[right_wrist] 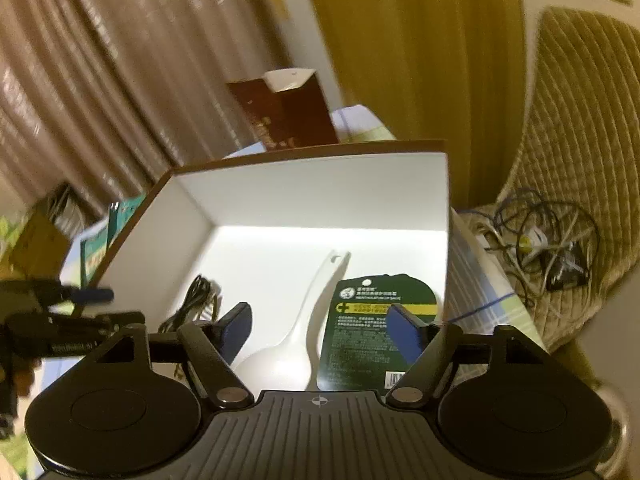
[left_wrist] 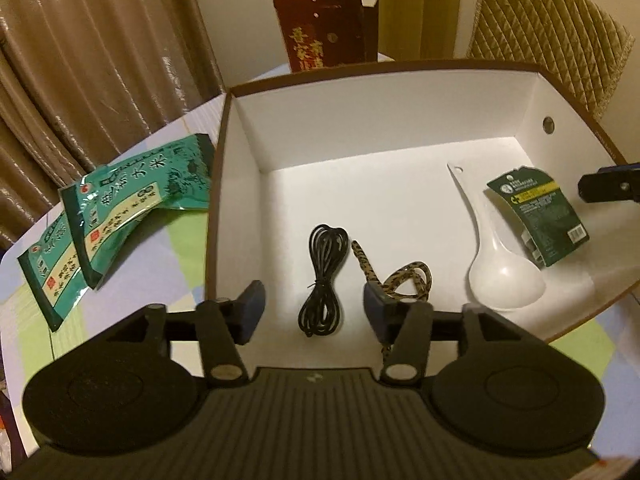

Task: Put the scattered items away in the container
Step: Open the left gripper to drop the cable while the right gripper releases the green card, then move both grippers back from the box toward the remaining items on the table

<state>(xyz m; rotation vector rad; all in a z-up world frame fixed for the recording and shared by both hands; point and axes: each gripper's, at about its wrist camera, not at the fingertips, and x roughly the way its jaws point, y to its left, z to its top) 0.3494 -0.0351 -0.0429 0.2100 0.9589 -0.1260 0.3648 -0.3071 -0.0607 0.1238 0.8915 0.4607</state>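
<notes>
The white cardboard box (left_wrist: 244, 152) with its brown rim sits on the desk (left_wrist: 172, 240), which is covered in a pastel checked cloth, and both grippers hang over its near edge, pointing down into it.

The left gripper (left_wrist: 314, 312) has its fingers (left_wrist: 252, 308) standing well apart with nothing pressed between them. A coiled black cable (left_wrist: 322, 280) lies flat on the box floor in the gap between them, not touched by either. Just beside it, to the right, lies a leopard-print cord (left_wrist: 400, 280), one end passing behind the right-hand finger.

The right gripper (right_wrist: 320, 334) is spread wide too, its fingers (right_wrist: 404, 332) holding nothing. Below it a white plastic rice scoop (right_wrist: 296, 340) lies on the box floor, handle pointing to the far wall. A dark green carded lip-balm pack (right_wrist: 360, 344) lies beside the scoop, against the right-hand wall, slightly tilted in the left wrist view.

Outside the box, on the desk to its left, two green rice packets (left_wrist: 120, 216) overlap one another. Behind the box stands a dark red carton (left_wrist: 320, 28). A quilted chair (right_wrist: 572, 160) to the right holds a tangle of wires (right_wrist: 544, 240).
</notes>
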